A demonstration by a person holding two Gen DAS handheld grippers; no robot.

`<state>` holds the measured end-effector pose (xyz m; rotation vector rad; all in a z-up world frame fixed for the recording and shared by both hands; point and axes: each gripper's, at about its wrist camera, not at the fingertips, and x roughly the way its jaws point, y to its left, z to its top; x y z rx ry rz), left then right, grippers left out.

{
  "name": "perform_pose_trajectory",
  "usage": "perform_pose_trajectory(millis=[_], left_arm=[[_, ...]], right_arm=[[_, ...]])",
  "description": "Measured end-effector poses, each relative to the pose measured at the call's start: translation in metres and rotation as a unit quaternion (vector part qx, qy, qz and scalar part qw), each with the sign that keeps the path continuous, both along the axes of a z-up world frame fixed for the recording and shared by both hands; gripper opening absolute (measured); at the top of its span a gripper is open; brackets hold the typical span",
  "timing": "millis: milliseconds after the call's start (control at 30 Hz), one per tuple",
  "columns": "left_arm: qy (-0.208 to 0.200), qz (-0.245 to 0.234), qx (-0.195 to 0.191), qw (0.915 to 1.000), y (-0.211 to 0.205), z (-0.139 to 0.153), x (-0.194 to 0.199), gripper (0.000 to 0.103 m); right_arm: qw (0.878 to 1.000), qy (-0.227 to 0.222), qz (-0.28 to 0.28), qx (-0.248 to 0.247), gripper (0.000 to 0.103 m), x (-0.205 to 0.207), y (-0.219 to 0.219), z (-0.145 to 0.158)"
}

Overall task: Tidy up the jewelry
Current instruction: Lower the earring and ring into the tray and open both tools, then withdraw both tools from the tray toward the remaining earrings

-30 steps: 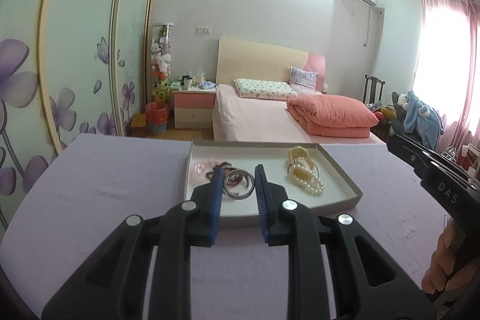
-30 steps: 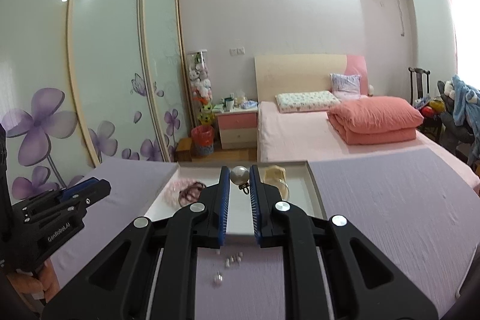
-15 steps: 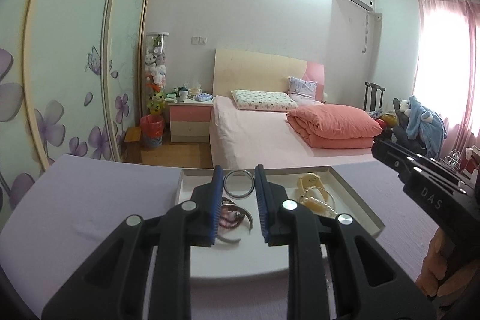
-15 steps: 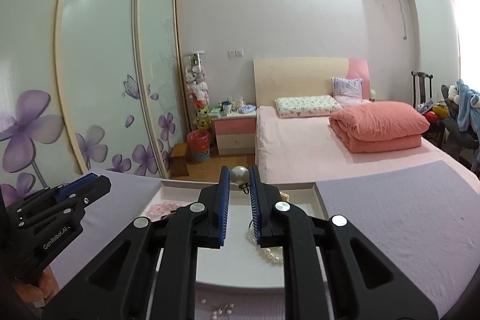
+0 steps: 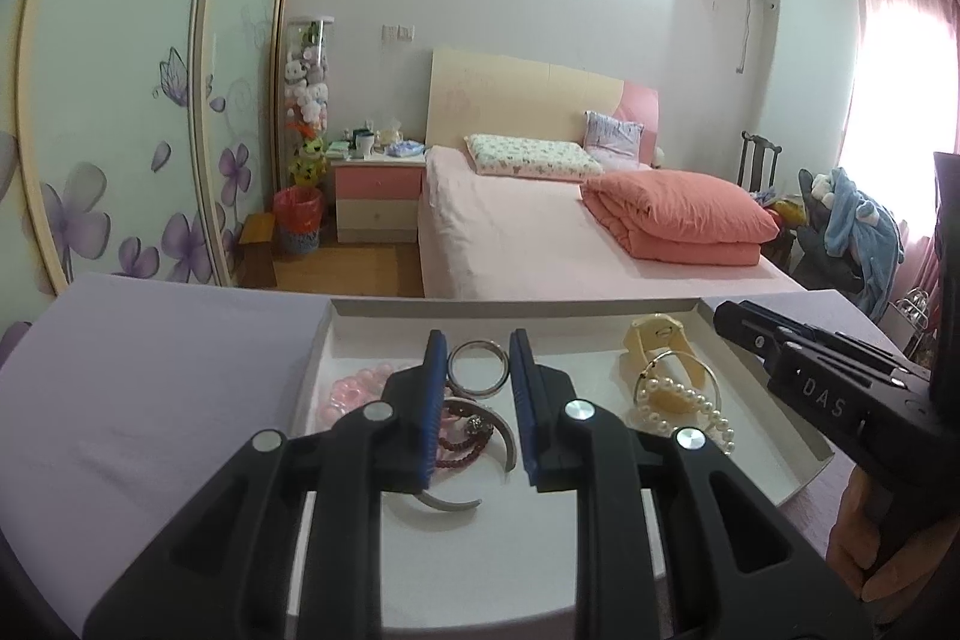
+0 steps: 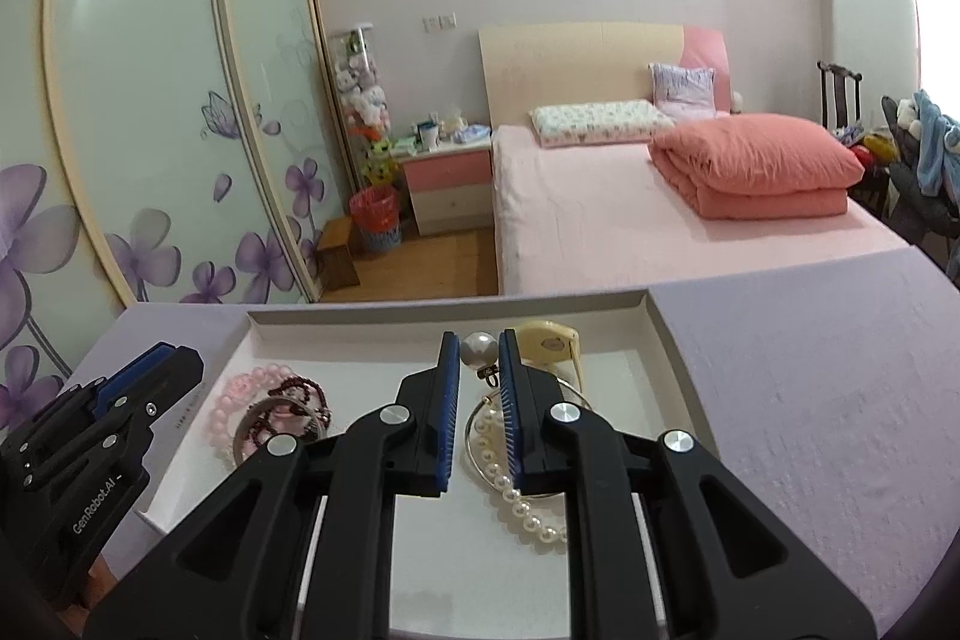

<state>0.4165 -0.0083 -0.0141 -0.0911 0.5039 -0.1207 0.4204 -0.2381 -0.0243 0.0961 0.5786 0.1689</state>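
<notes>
A shallow white tray (image 5: 510, 307) lies on the lilac tablecloth. My left gripper (image 5: 477, 358) hangs over its left half, shut on a silver ring bangle (image 5: 479, 391). Under it lie a pink bead bracelet (image 5: 354, 391), a dark red bead bracelet (image 5: 459, 445) and an open silver cuff (image 5: 456, 505). My right gripper (image 6: 479, 364) is over the tray (image 6: 450, 316), shut on a pearl earring (image 6: 478, 349). Beneath it are a pearl bracelet (image 6: 516, 496) and a yellow watch (image 6: 549, 340). Each gripper shows at the edge of the other's view.
Bare lilac cloth (image 6: 810, 400) stretches to the right of the tray and more (image 5: 150, 400) to its left. A hand (image 5: 870, 550) grips the right tool's handle. Past the table's far edge are a pink bed (image 5: 570, 232) and floral wardrobe doors (image 5: 120, 100).
Both grippers have come forward and down over the tray, which now looks nearer and larger. Each still grips its piece. The small earrings on the cloth have left the right wrist view.
</notes>
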Motion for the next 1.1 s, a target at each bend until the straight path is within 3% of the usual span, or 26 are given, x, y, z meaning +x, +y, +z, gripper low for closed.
perform_pose_trajectory(millis=[167,300,700,1100], left_arm=[[0.022,-0.009,-0.006,0.9997,-0.002,-0.011,0.012,0.022],[0.033,-0.009,-0.016,0.9993,0.000,-0.018,0.015,0.023],[0.026,0.010,-0.014,0.9995,0.010,-0.016,0.000,0.029],[0.025,0.029,-0.012,0.9992,0.019,-0.019,-0.024,0.034]], right_arm=[[1.000,0.021,0.003,0.009,0.015,0.005,-0.001,-0.005],[1.000,0.022,-0.005,0.019,0.030,0.000,-0.007,-0.005],[1.000,0.004,-0.007,0.014,0.030,-0.014,-0.017,0.002],[0.999,0.021,0.038,0.000,0.030,-0.052,0.000,-0.010]])
